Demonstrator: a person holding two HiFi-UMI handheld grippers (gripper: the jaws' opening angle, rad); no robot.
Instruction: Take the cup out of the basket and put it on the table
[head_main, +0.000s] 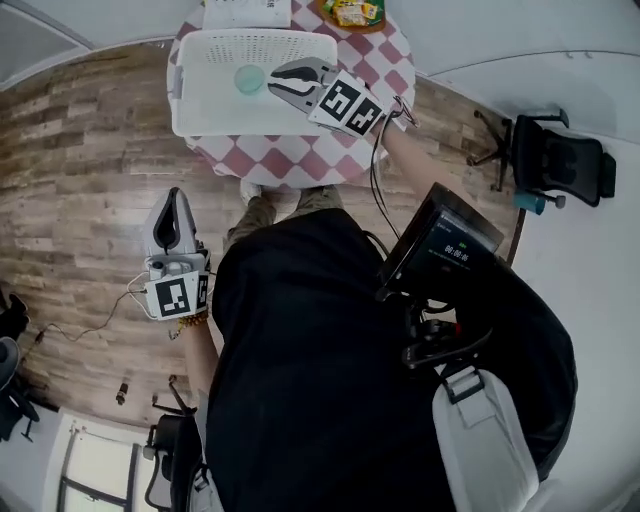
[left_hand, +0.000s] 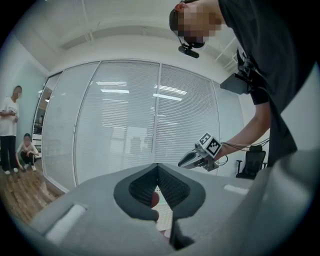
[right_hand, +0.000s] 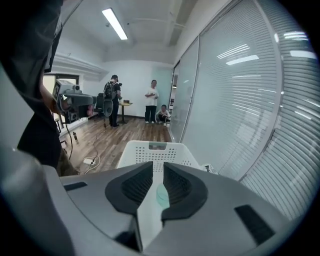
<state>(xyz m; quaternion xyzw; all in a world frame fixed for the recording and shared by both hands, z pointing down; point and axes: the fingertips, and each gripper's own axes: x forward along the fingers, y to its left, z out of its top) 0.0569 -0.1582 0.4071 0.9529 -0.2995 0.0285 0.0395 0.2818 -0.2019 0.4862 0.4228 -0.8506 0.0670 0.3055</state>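
In the head view, the left gripper (head_main: 175, 200) hangs at 8 o'clock over the floor (head_main: 80, 180), jaws together and empty. At 12 o'clock the right gripper (head_main: 272, 80) reaches into the basket (head_main: 200, 115) on the table (head_main: 330, 160), its jaws narrowly apart and gripping nothing. The cup (head_main: 249, 79) sits in the basket, just beyond the tips at their 9 o'clock.

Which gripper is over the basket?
The right gripper, reaching over the white basket, tips near the pale green cup. The left gripper is off the table, above the wooden floor.
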